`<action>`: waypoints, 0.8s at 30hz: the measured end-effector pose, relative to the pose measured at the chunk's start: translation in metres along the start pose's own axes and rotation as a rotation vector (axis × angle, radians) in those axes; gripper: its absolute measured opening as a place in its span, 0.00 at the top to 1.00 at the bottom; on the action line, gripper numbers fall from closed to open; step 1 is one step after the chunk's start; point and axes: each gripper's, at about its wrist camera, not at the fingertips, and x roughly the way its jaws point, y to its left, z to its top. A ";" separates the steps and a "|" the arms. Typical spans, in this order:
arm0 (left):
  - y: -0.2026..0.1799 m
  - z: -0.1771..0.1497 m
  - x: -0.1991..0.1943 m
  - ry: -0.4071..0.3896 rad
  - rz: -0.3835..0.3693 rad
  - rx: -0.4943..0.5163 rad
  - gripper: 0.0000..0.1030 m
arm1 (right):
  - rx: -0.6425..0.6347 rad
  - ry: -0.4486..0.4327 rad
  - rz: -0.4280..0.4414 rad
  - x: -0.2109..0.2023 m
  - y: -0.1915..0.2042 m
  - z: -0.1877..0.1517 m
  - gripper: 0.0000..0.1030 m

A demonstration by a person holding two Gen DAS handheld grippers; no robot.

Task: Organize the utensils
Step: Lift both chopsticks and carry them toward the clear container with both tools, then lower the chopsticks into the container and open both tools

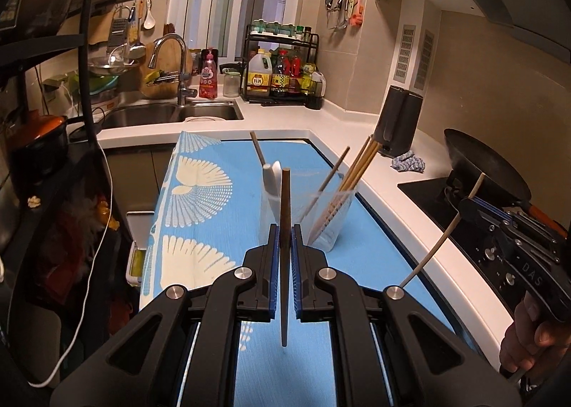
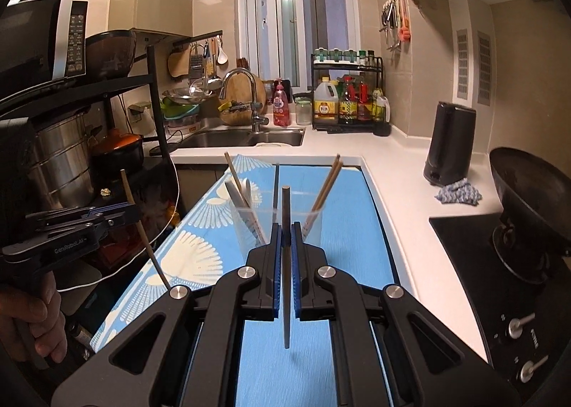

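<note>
My left gripper (image 1: 284,234) is shut on a dark brown chopstick (image 1: 284,285) held upright above the blue cloth (image 1: 214,214). My right gripper (image 2: 285,234) is shut on a grey-brown chopstick (image 2: 286,300), also upright. Each gripper shows in the other view, the right one (image 1: 467,205) holding its pale chopstick (image 1: 433,253), the left one (image 2: 134,212) holding its chopstick (image 2: 150,250). Two clear cups stand just beyond the fingers: one with several wooden chopsticks (image 1: 342,200), one with white spoons and a stick (image 1: 273,189). The same cups show in the right wrist view (image 2: 314,218) (image 2: 246,218).
A black wok (image 1: 489,168) sits on the stove at right, with a black kettle (image 1: 399,125) and a blue rag (image 1: 408,161) behind. The sink (image 1: 171,112) and condiment rack (image 1: 282,68) are at the back. A black shelf with pots (image 2: 71,157) stands left.
</note>
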 end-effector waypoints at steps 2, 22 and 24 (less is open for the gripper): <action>-0.001 0.015 0.004 -0.002 0.002 0.002 0.94 | -0.013 -0.011 0.002 0.003 0.001 0.014 0.95; -0.021 0.154 0.043 -0.119 -0.027 0.042 0.94 | -0.067 -0.147 0.019 0.063 0.002 0.155 0.95; -0.022 0.153 0.060 -0.107 -0.025 0.046 0.94 | -0.059 -0.131 0.021 0.078 0.001 0.152 0.95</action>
